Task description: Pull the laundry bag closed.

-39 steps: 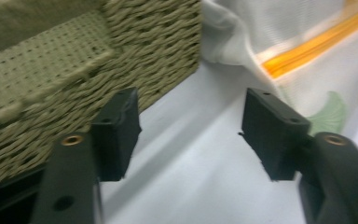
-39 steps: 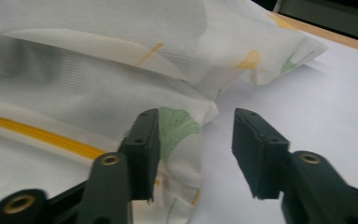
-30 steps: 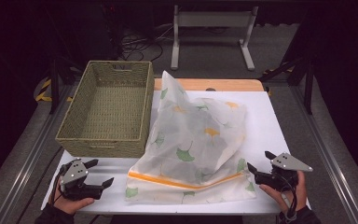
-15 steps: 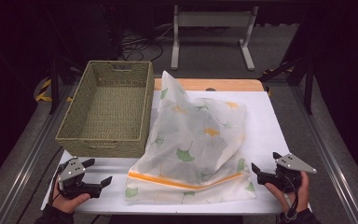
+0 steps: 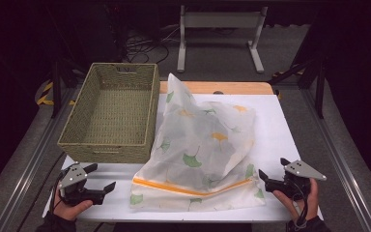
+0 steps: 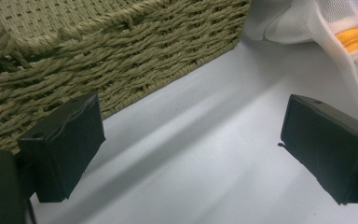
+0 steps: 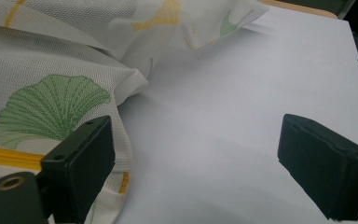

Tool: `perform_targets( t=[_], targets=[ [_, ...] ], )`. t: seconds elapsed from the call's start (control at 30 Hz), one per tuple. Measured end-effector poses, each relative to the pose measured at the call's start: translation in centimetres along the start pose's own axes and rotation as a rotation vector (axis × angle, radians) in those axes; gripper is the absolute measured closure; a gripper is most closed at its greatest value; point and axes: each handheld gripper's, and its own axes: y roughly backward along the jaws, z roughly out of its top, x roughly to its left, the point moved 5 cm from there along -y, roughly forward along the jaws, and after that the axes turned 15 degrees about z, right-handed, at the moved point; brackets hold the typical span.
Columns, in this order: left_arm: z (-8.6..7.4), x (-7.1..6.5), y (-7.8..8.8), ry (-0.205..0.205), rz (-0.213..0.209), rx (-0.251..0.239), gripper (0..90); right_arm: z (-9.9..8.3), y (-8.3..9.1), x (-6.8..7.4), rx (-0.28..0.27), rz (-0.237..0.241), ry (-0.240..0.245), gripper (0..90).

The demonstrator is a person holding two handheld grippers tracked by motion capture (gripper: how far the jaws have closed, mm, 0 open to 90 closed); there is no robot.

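1. Lying rumpled on the white counter (image 5: 290, 125), just beside the woven green rectangular basket (image 5: 110, 113), is the white mesh laundry bag with ginkgo leaves and an orange zipper (image 5: 203, 154).
2. Left claw (image 5: 101, 180) hangs open between basket and bag, empty; reaching for the bag, it could knock the basket wall.
3. Right claw (image 5: 272, 173) gapes open at the bag's far corner from the basket, one jaw by the hem.
4. Pinching only a thin mesh fold risks slippage or sagging.
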Motion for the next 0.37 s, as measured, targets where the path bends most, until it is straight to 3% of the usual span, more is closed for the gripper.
perform_targets(
  t=[0.1, 0.37],
  targets=[
    [0.03, -0.01, -0.12, 0.016, -0.001, 0.001, 6.7, -0.04, -0.1, 0.06, 0.002, 0.001, 0.001, 11.8],
    [0.05, -0.06, -0.28, 0.009, 0.009, 0.009, 6.8, -0.07, 0.07, -0.17, -0.009, -0.005, -0.006, 11.9]
  ],
)
